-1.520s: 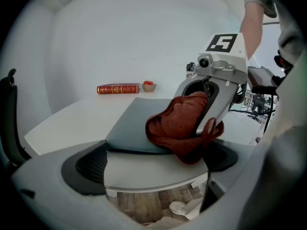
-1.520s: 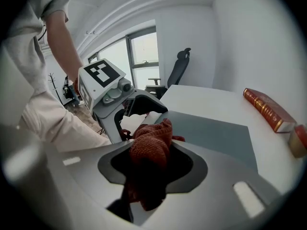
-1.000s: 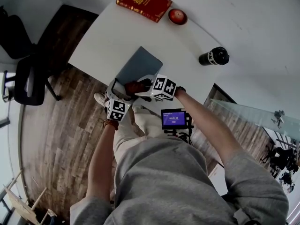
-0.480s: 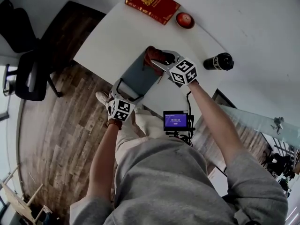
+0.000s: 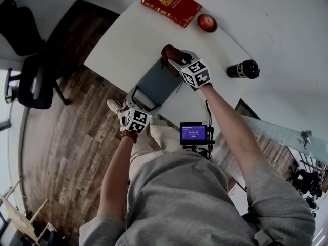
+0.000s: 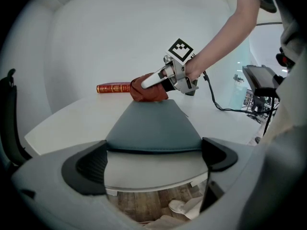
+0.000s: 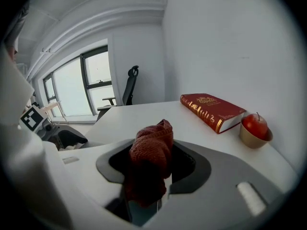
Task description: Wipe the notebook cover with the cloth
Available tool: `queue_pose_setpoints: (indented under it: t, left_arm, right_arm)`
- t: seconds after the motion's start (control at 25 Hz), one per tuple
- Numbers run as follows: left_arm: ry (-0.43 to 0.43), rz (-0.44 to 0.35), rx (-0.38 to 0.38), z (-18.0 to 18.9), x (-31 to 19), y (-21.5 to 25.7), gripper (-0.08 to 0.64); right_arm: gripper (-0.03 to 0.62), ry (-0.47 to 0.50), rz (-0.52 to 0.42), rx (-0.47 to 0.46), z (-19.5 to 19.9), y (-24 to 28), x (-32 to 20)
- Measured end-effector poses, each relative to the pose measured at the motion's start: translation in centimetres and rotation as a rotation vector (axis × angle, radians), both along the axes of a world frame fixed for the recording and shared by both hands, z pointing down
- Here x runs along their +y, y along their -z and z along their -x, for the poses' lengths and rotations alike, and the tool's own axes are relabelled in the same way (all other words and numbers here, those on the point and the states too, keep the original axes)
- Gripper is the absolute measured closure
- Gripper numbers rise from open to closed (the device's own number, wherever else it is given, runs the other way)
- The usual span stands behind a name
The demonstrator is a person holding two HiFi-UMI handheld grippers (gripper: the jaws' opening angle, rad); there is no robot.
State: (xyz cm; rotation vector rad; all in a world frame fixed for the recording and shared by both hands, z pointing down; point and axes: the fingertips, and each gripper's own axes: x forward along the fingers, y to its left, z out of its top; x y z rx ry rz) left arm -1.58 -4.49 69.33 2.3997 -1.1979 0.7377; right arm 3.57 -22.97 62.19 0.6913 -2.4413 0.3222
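Two grippers engaged: wipe stroke in hand, at the far edge of the notebook cover.

My left gripper (image 6: 156, 159) stands wide, its pads against the near corners of the grey notebook (image 5: 159, 81), pinning it to the white table (image 5: 123, 40). My right gripper (image 7: 151, 169) holds the bunched red cloth (image 7: 151, 147) narrowly. Its jaws have just been easing open, with the cloth between them and resting at the cover's far edge. I judge the next move to be a return stroke toward the left gripper, under downward pressure. Ahead of the right jaws lies a red book (image 7: 211, 110); its gilt crest and spine lettering seem too small to read. The cover shows no print.
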Motion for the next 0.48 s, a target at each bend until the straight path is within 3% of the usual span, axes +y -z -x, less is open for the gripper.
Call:
queue_pose_setpoints:
  t: [0.32,0.48]
  left_arm:
    - [0.000,0.001,0.000,0.0,0.0,0.1,-0.044]
    - [-0.001,-0.002,0.003,0.0,0.0,0.0,-0.044]
  right_arm:
    - [0.393,0.030,0.050,0.095,0.4,-3.3,0.8]
    - [0.394,0.060,0.000,0.142,0.8,-3.8,1.2]
